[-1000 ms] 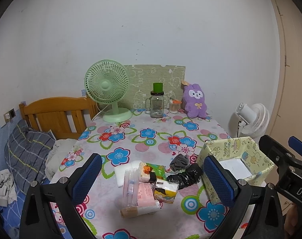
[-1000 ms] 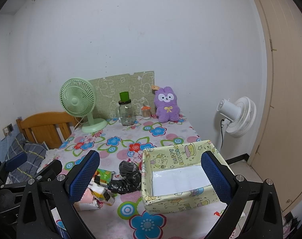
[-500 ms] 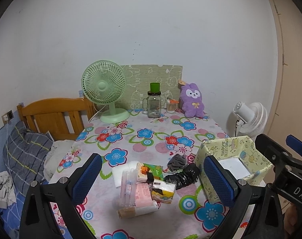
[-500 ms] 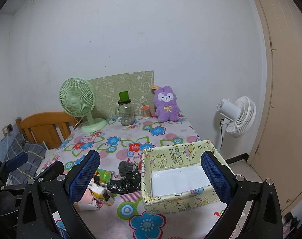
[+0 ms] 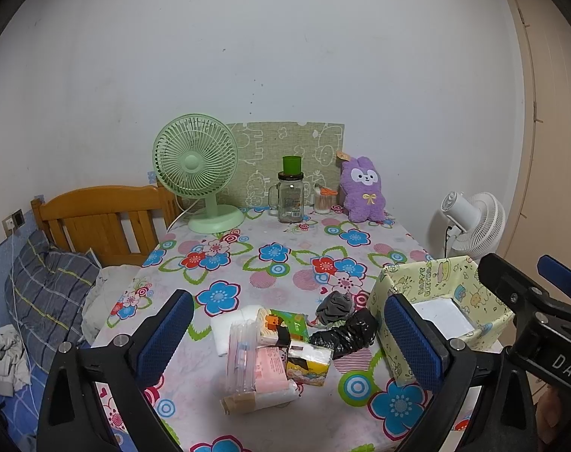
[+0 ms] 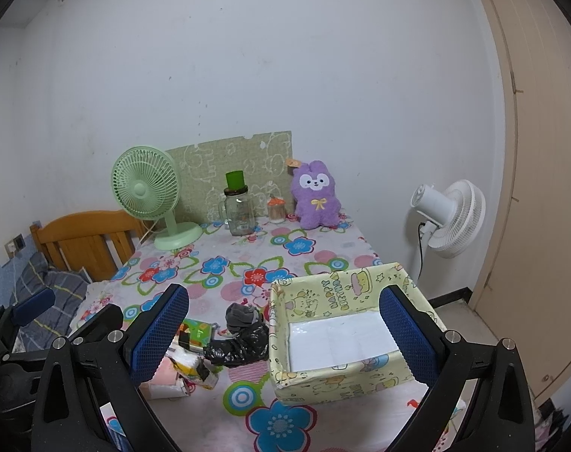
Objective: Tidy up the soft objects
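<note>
Both grippers hang above the near edge of the table [image 5: 247, 263], fingers spread wide with nothing between them, which reads as the start of the sorting, before any pick.

The left gripper [image 5: 285, 335] looks straight down its fingers onto the heap of soft goods, so the pile sits framed between its blue pads. Closest to it lies a pink-and-white tissue pack [image 5: 264, 384], with a clear plastic sleeve [image 5: 240, 354] leaning on that pack's left side and a small yellow tissue pack [image 5: 308, 363] touching its right. Just beyond are a green printed packet [image 5: 285, 322] and a white folded pad [image 5: 229, 329]. Off toward its right finger lie a crumpled black plastic bag [image 5: 343, 335] and, touching the bag's far end, a grey balled sock [image 5: 336, 305] (it may be some other cloth; too small to be sure).

The right gripper [image 6: 283, 335] is aimed at the yellow birthday-print box [image 6: 323, 297], whose open top faces up between its fingers, bare white floor showing. That pairing looks deliberate: one tool over the clutter, the other over the likely destination, just right of the pile and touching none of it.

Beyond both grippers, well apart from the heap, a purple plush rabbit [image 5: 362, 190] stands against the wall beside a glass mug jar [image 5: 291, 196] and a green desk fan [image 5: 197, 167]; it is soft too and may belong in the box.
</note>
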`<state>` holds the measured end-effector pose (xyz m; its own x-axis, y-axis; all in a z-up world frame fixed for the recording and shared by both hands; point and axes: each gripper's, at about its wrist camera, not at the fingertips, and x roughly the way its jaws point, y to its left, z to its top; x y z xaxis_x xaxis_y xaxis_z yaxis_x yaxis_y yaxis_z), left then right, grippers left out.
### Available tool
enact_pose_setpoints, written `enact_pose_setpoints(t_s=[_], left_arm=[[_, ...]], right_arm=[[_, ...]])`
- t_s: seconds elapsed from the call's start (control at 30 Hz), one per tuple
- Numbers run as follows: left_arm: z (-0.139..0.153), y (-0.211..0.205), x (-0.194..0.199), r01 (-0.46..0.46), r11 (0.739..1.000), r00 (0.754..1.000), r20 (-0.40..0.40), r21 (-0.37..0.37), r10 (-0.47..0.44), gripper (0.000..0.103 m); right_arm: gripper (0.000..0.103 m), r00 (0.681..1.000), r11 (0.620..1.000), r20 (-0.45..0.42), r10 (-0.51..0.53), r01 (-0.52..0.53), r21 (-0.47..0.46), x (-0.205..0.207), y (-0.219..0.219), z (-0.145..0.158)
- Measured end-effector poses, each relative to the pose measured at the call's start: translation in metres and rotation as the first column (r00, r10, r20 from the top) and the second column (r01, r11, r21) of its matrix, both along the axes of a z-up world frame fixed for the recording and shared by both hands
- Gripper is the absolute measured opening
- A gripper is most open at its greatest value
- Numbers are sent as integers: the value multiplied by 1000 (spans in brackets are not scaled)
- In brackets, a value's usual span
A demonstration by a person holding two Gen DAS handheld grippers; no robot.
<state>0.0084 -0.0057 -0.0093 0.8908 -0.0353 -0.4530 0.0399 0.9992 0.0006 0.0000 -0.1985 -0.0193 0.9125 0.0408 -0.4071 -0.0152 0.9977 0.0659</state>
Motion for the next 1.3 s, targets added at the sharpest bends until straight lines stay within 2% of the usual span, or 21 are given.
enact_pose_setpoints(t_s=[0.33, 0.5, 0.83, 1.3], left_arm=[[-8, 0, 6, 17, 1000, 1000, -8, -8, -17, 97], [-17, 4, 12, 25, 999, 999, -24, -21, -25, 96], [-34, 11, 22, 19, 1000, 999, -45, 2, -19, 90], [-66, 30, 42, 1, 1000, 992, -125, 13, 1, 90]], right_arm=[[102, 1000, 1000, -8, 7, -7, -7, 5, 9, -2], [98, 999, 1000, -21, 26, -26, -8, 10, 15, -7], [94, 997, 999, -61, 43, -45, -18, 24, 29, -25], [91, 983, 993, -139, 117, -120, -11, 51, 56, -59]])
